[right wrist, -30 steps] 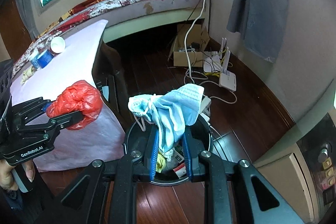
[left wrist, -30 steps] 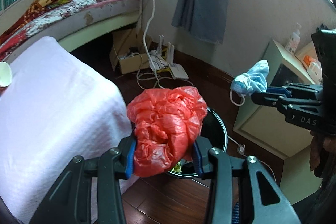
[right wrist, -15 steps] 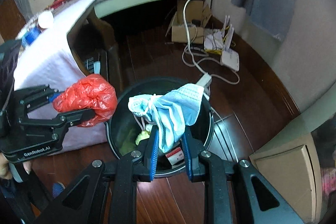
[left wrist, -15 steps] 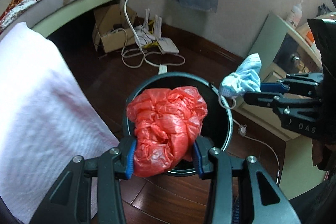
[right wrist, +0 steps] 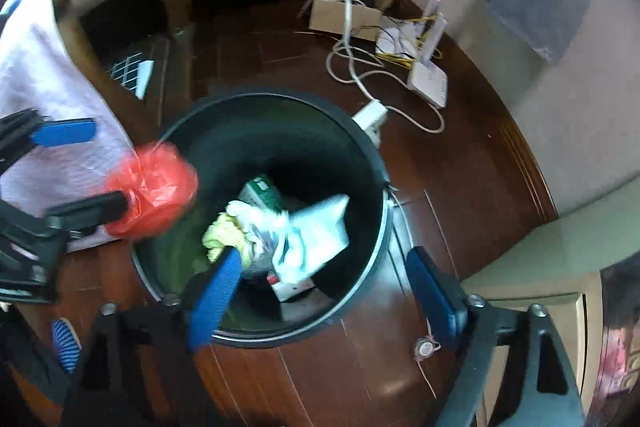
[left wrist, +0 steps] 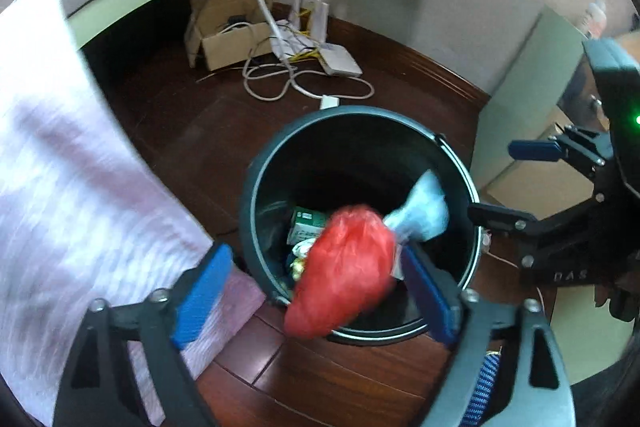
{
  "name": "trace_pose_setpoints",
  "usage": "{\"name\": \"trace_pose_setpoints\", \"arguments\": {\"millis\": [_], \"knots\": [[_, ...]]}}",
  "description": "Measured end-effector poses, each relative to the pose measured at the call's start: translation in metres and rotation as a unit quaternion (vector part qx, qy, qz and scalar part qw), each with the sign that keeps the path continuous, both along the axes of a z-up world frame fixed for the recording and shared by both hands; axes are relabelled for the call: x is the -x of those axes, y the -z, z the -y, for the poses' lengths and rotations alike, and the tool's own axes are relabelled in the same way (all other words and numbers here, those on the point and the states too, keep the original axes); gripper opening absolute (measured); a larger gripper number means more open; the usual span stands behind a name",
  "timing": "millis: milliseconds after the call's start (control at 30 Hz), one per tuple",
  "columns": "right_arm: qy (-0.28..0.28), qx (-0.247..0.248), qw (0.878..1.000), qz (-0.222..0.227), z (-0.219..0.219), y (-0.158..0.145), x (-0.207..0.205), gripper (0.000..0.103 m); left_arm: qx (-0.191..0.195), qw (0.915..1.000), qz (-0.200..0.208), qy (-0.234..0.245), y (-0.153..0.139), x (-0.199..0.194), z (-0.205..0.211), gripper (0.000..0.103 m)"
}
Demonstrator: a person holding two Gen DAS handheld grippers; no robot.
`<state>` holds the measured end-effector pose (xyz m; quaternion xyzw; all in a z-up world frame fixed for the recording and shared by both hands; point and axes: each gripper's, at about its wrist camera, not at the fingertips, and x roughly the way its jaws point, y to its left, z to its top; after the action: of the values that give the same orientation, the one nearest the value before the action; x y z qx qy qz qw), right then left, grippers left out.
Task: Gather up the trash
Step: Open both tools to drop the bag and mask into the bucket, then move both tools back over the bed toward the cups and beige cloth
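Left tongs (left wrist: pixel 316 295): jaws spread wide, just opened; nothing gripped, both blue pads clear of the bag in the left wrist view.
Red plastic bag (left wrist: pixel 344 271): crumpled, blurred, seen loose between the left jaws over the near rim of the bin; in the right wrist view seen at the bin's left rim beside one left finger, contact cannot be told.
Right tongs (right wrist: pixel 324 291): jaws spread wide, just opened; nothing held.
Blue face mask (right wrist: pixel 316 235): released, seen inside the bin on top of the other trash, blurred.
Trash bin (left wrist: pixel 256 187): round, dark, upright on the wooden floor, beside the pink-covered desk (left wrist: pixel 60 167).
Bin contents: green carton (right wrist: pixel 262 193), yellow wad (right wrist: pixel 224 231), white scraps.
Floor behind bin: cardboard box (left wrist: pixel 224 35), white router (left wrist: pixel 340 61), cables.
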<state>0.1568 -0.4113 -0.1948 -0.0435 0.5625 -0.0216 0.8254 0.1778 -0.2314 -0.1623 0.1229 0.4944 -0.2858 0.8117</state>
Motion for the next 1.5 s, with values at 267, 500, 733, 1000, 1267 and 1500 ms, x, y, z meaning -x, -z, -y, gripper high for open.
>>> {"name": "trace_pose_setpoints", "arguments": {"millis": [267,500,733,1000,1267,1500], "knots": [[0.033,-0.012,0.999,0.014,0.007,-0.021,0.003,0.103,-0.003,0.9989,0.032,-0.035,-0.021,0.009,-0.02,0.1],[0.041,-0.028,0.997,0.06,-0.008,-0.067,0.018,0.103,0.008,0.9967,0.067,-0.044,-0.059,0.024,-0.037,0.101],[0.034,-0.034,0.993,0.106,-0.027,-0.115,0.029,0.103,0.014,0.9932,0.098,-0.061,-0.091,0.036,-0.056,0.102],[0.022,-0.048,0.989,0.137,-0.055,-0.145,0.029,0.103,0.014,0.988,0.127,-0.087,-0.115,0.04,-0.083,0.102],[-0.01,-0.05,0.987,0.152,-0.092,-0.16,0.024,0.103,0.009,0.9829,0.143,-0.115,-0.126,0.04,-0.113,0.102],[-0.034,-0.052,0.984,0.164,-0.117,-0.172,0.02,0.103,0.011,0.9781,0.157,-0.136,-0.135,0.045,-0.135,0.102]]}}
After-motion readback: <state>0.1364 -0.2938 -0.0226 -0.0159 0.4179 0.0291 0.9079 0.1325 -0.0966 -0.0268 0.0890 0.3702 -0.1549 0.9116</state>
